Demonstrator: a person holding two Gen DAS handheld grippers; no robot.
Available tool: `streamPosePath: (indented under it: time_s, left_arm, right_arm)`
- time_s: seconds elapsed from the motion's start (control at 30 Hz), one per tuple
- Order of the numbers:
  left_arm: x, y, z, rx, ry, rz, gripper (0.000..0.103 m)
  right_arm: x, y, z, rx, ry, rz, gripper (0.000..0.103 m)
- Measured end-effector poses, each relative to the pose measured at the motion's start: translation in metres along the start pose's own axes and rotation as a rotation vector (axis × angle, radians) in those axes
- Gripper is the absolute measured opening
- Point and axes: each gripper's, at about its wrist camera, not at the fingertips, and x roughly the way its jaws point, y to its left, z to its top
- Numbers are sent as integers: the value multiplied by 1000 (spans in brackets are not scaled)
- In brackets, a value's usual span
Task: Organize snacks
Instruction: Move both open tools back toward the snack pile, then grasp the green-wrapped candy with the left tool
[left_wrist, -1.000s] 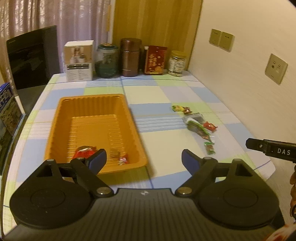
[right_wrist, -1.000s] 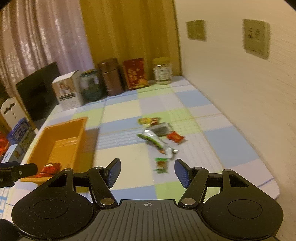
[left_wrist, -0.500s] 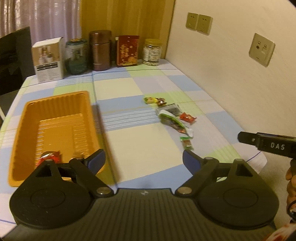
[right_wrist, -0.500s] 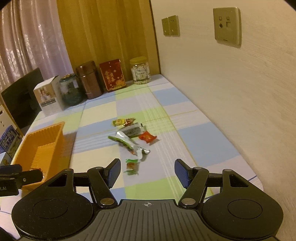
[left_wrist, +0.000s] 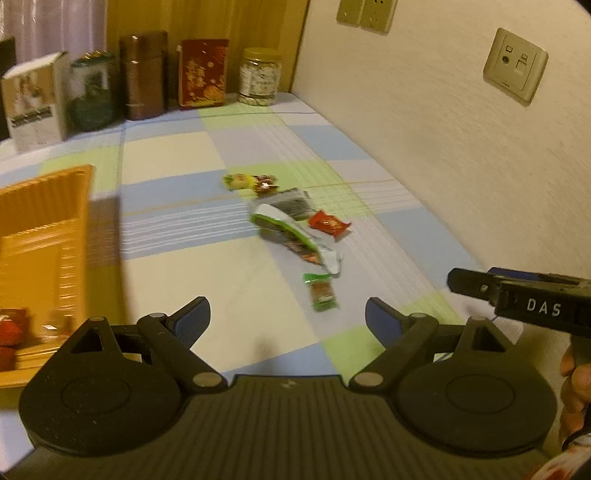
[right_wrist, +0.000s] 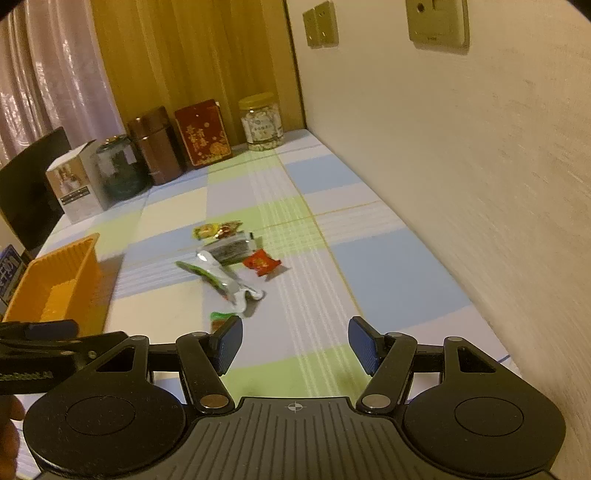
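Several snack packets lie in a loose cluster on the checked tablecloth: a small green packet (left_wrist: 320, 293), a long green-and-silver wrapper (left_wrist: 295, 236), a red packet (left_wrist: 328, 224), a dark packet (left_wrist: 293, 201) and a yellow-green candy (left_wrist: 240, 181). The orange tray (left_wrist: 40, 229) sits at the left with red snacks (left_wrist: 9, 332) in its near end. My left gripper (left_wrist: 288, 321) is open and empty, just short of the small green packet. My right gripper (right_wrist: 295, 343) is open and empty above the table's near edge, with the small green packet (right_wrist: 219, 319) by its left finger.
A row of containers stands at the back: a white box (left_wrist: 33, 99), a green jar (left_wrist: 92, 92), a brown canister (left_wrist: 142, 75), a red tin (left_wrist: 203, 72) and a yellow-lidded jar (left_wrist: 260, 75). The wall (left_wrist: 461, 147) runs along the table's right side.
Both grippers have swung right, away from the orange tray and toward the snack cluster, and moved closer to it. Both stay open and empty.
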Motion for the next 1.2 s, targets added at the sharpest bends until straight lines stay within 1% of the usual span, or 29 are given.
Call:
streamPosePath:
  time_s: [0.1,0.3,0.37,0.43,0.53,0.7,0.77,0.8,0.83,0.93,1.03,1.1,1.13,1.2]
  left_arm:
    - [17,-3,1,-17,4,-31,89]
    - [43,-7,2,-18,13,-24,85]
    - [50,-7,2,-18,18,-19,82]
    - [56,-8,3,-15,26,-16,76]
    - [65,-10,3,-7,31,-22,73]
    - [81,-17,2,12,45,-34,58]
    - [87,-21,1,21,41,-35,48]
    - [90,-22,0,28,39,-36,46]
    - [92,-24,-1,33,39,-35,41]
    - [100,-27,-3,52,47,-27,37]
    - [105,-27,-7,74,58,-18,24]
    - [103,-25,-8,81,53,-16,21]
    - [102,-23,-9,79,54,-18,18]
    - [97,-17,-8,77,47,-3,18]
  right_arm:
    - [9,-7,2,2,6,-2,64]
    - [28,-17,2,3,23,-5,64]
    - [33,-19,2,1,28,-3,64]
    - [38,-20,2,0,30,-4,64]
    - [44,-22,3,4,32,-4,64]
    - [50,-27,3,13,36,-11,64]
    - [53,-29,3,17,39,-12,64]
    - [54,-30,3,19,41,-13,64]
    - [55,-30,3,19,42,-14,64]
    - [58,-32,2,22,49,-18,64]
    - [62,-32,3,21,53,-20,64]
    - [64,-31,3,17,53,-18,64]
    - [65,-30,4,14,54,-16,64]
    - [67,-28,4,4,55,-3,64]
